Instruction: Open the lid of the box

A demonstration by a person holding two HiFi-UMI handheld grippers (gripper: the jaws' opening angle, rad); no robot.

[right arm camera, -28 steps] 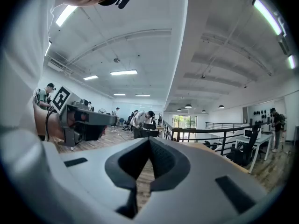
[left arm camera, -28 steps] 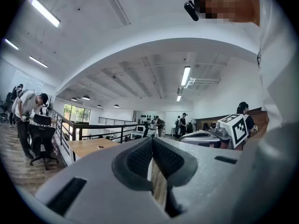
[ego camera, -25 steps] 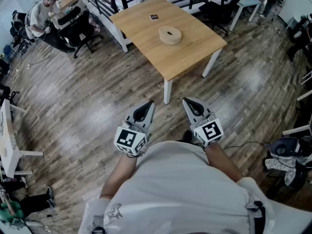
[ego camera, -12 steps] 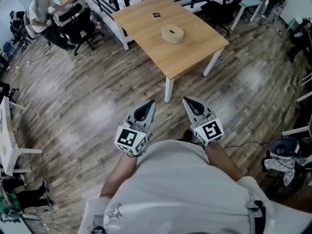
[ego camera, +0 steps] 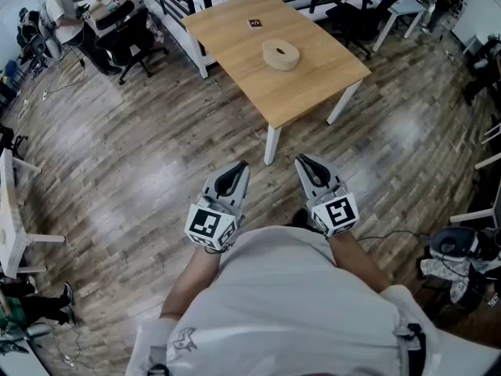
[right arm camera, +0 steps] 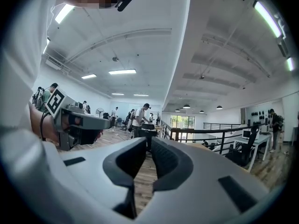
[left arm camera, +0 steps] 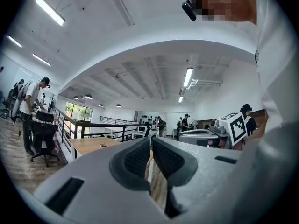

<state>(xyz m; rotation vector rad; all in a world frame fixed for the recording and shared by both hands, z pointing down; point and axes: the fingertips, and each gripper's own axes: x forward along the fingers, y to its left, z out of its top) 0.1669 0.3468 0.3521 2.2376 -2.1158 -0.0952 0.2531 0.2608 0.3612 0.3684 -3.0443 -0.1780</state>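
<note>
Left tool (ego camera: 239,166): held low and close to the person's body, above the floor. Its pads (left arm camera: 138,158) meet along their length, and nothing lies between them.
Right tool (ego camera: 300,160): held level with the left tool and just beside it, pointing the same way. Its jaws are opening, with a narrow slit between the pads (right arm camera: 166,160). Only floor planks show through the slit, and nothing is gripped.
Marker cubes: one sits at the rear of each tool, left (ego camera: 210,224) and right (ego camera: 337,210), with the black-and-white squares facing up toward the head view.
Box (ego camera: 281,55): round, pale wood, resting near the middle of the bench. It lies well apart from both tools and ahead of them, and neither touches it. At this range the lid cannot be told from the body.
Bench (ego camera: 309,84): light wooden top on white legs, with one corner turned toward the person.
Marker tag (ego camera: 255,23): small dark square lying flat on the bench beyond the box, apart from it.
Floor (ego camera: 133,171): grey-brown wooden planks between the person and the bench.
Person (ego camera: 297,304): white shirt, with bare forearms reaching to the tools.
Background: a seated person (ego camera: 61,6) at a desk in the upper left, with a black office chair (ego camera: 129,41) near.
</note>
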